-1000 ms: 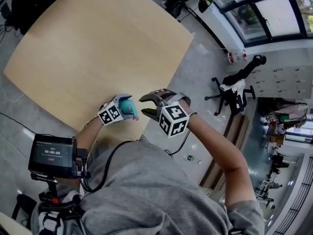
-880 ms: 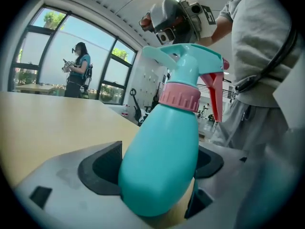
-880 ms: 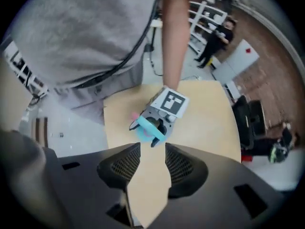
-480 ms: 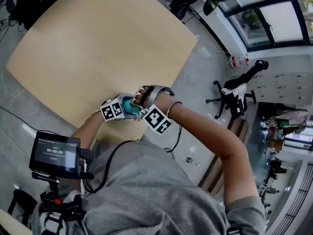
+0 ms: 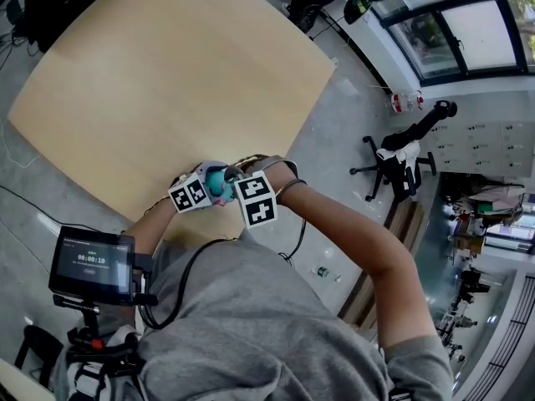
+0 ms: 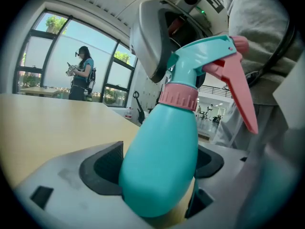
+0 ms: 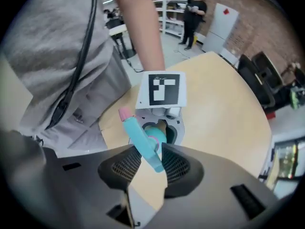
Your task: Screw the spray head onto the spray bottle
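Though the head view hides the jaws, the left gripper [image 6: 156, 168] clamps the bottle [image 6: 162, 137]; the right gripper [image 7: 151, 162], just closing, pinches the head [image 7: 140, 133].

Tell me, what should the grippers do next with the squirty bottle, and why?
Probably twist the right gripper to turn the spray head. Its jaws have just been closing and seem to pinch the head, which already sits on the spray bottle. The left gripper clamps the bottle steady, so turning should tighten the pink collar.
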A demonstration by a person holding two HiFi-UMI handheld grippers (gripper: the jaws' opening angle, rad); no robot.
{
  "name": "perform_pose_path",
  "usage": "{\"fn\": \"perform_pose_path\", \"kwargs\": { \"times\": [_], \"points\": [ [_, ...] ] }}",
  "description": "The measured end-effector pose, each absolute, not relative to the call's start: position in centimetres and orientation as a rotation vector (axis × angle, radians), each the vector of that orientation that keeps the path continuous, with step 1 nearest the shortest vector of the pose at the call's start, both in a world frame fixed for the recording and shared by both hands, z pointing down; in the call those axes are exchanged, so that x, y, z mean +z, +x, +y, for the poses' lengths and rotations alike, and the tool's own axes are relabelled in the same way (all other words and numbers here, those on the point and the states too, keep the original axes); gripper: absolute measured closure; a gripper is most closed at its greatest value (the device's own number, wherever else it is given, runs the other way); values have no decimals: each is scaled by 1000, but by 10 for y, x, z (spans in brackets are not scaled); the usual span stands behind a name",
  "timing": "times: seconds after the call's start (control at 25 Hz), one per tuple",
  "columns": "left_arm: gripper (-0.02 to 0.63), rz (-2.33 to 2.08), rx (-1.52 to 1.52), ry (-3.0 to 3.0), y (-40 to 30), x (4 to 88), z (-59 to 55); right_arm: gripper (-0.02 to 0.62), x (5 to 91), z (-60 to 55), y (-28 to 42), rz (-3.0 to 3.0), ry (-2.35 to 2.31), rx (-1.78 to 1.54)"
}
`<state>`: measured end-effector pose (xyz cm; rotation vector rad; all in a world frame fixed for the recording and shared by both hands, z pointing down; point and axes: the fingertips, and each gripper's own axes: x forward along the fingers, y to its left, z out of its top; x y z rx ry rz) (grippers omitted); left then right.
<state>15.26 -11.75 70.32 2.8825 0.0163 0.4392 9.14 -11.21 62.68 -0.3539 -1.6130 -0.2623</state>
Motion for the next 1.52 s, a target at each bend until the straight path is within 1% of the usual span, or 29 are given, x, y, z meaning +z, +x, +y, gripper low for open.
{"fn": "perform_pose_path", "kwargs": {
  "times": [0.24,0.48,0.68,0.8,0.84,0.96,1.04,1.2,1.24,1.28,1.36,1.52],
  "points": [
    [215,-221,385,2886,153,704,-122,460,625,-114,96,-1710,-59,-31],
    [215,-401,510,2958,157,713,-123,460,623,-114,95,-1726,25,48],
    [215,-323,518,2935,159,717,-121,460,625,-114,95,-1704,4,46],
    [213,-226,554,2950,155,719,-118,462,631,-113,92,-1693,-31,-22],
    [206,-204,563,2962,152,720,-117,462,635,-113,93,-1674,-46,-67],
    [150,-135,595,3012,142,716,-114,460,645,-118,101,-1635,-71,-167],
    [135,-83,631,3038,132,714,-114,460,646,-124,103,-1657,-51,-148],
    [135,-7,735,3050,104,716,-118,459,643,-131,105,-1730,-35,-101],
    [135,-4,761,3051,90,716,-115,449,640,-128,100,-1753,-27,-95],
    [135,-13,786,3051,72,713,-110,424,635,-122,91,-1774,-12,-95],
    [135,-69,816,3049,36,694,-102,388,616,-109,77,-1813,30,-104],
    [137,-383,792,3040,-17,650,-138,383,583,-116,84,-1881,152,-90]
  ]
}}
